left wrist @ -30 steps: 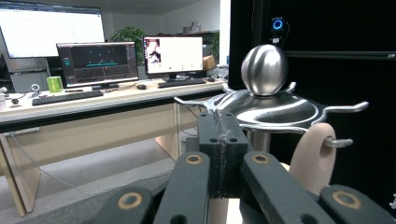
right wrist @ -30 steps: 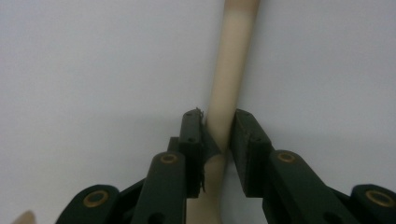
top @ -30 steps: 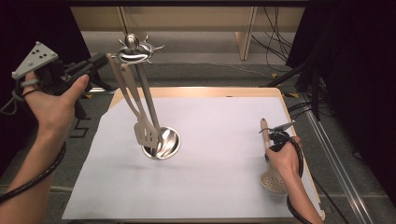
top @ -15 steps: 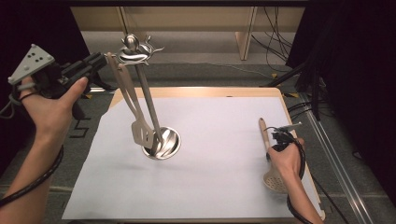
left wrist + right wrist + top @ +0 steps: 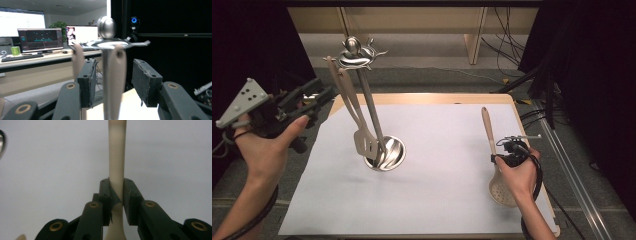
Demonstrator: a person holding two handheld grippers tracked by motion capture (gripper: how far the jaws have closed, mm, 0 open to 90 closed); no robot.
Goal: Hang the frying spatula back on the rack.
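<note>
A metal utensil stand [image 5: 384, 152] rises from its round base on the white sheet, topped by a ball [image 5: 106, 26]. A slotted spatula [image 5: 364, 142] hangs from it. My left gripper [image 5: 324, 95] is open at the stand's left, near the spatula's upper handle. In the left gripper view that grey-beige handle [image 5: 115, 82] stands between the spread jaws of my left gripper [image 5: 116, 75], a little ahead of them; a second handle [image 5: 78, 60] hangs behind. My right gripper [image 5: 511, 149] is shut on the cream handle [image 5: 117, 157] of a slotted spoon [image 5: 502, 189] at the sheet's right.
The white sheet [image 5: 437, 205] covers most of a wooden table [image 5: 422, 96]. Cables [image 5: 512, 30] lie on the floor beyond the far edge. Dark curtains close both sides. Desks with monitors [image 5: 41, 40] show behind the stand in the left gripper view.
My left hand and gripper have dropped lower, toward the near side, beside the stand. The spoon's handle tip now reaches farther up the sheet; the right hand has hardly shifted.
</note>
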